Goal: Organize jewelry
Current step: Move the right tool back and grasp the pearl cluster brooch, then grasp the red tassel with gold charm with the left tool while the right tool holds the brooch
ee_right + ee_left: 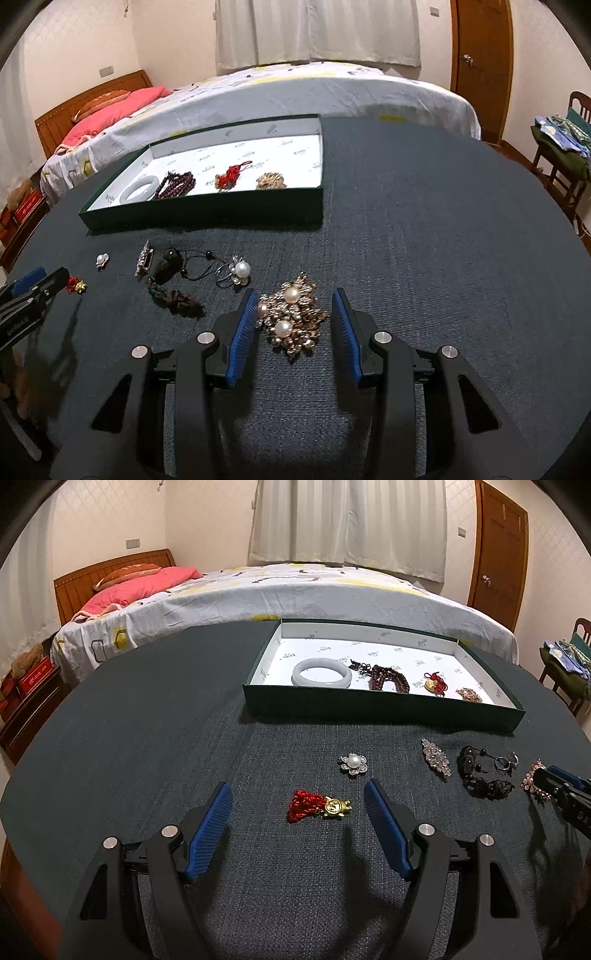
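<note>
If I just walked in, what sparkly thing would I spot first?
Probably the big gold brooch with pearls, lying on the dark table between the open right gripper fingers. Next, the red tassel with a gold charm before the open left gripper, and the green box holding a pale bangle.

Both grippers are low over the table, fingers pointing forward – the left gripper (pixel 298 801) has its jaws wide apart, the right gripper (pixel 294 308) is also spread, holding nothing
</note>
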`<state>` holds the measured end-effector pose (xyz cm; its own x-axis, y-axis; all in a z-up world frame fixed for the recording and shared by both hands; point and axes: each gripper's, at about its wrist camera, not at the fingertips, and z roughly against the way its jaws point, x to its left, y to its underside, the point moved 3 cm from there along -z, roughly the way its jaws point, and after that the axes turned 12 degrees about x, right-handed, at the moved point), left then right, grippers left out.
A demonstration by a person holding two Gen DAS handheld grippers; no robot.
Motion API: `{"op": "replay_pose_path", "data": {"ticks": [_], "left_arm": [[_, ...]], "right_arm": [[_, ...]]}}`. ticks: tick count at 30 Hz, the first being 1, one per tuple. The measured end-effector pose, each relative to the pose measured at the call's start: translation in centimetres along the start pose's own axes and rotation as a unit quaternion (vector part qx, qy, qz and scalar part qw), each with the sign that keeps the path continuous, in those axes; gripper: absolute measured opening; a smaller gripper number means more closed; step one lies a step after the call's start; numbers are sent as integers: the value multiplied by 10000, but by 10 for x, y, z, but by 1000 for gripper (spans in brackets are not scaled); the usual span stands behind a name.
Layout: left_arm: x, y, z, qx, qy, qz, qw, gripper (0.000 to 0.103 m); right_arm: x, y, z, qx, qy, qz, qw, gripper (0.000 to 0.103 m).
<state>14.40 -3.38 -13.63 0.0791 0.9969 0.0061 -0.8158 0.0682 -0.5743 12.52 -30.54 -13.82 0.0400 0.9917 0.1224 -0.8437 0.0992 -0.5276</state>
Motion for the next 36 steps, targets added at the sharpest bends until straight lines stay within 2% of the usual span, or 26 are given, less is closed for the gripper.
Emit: {"op": "replay_pose_path", "data": {"ticks": [3,7,12,14,23,31,36], "left_arm": [[-1,1,-1,5,6,-26,10000,71],[-2,1,0,-3,5,-36,10000,71],[-2,1,0,-3,9,-36,10000,71],[-2,1,0,3,19,-35,10000,71],[-3,1,-3,42,68,16,10000,71],[-4,-1,-14,245,155,19,9996,71],[-1,-2,-19,383,348,115,9986,71]], "right_arm": [[4,1,-3,76,-43,42,10000,39],[6,1,-4,102,-35,96,9999,26],[10,3,-2,68,-22,173,9998,23],[11,3,2,-36,-41,195,9998,15],[11,2,3,-43,-70,210,9997,15],[11,2,3,-40,-83,198,9998,15],[10,2,3,-40,-85,196,9998,15]]}}
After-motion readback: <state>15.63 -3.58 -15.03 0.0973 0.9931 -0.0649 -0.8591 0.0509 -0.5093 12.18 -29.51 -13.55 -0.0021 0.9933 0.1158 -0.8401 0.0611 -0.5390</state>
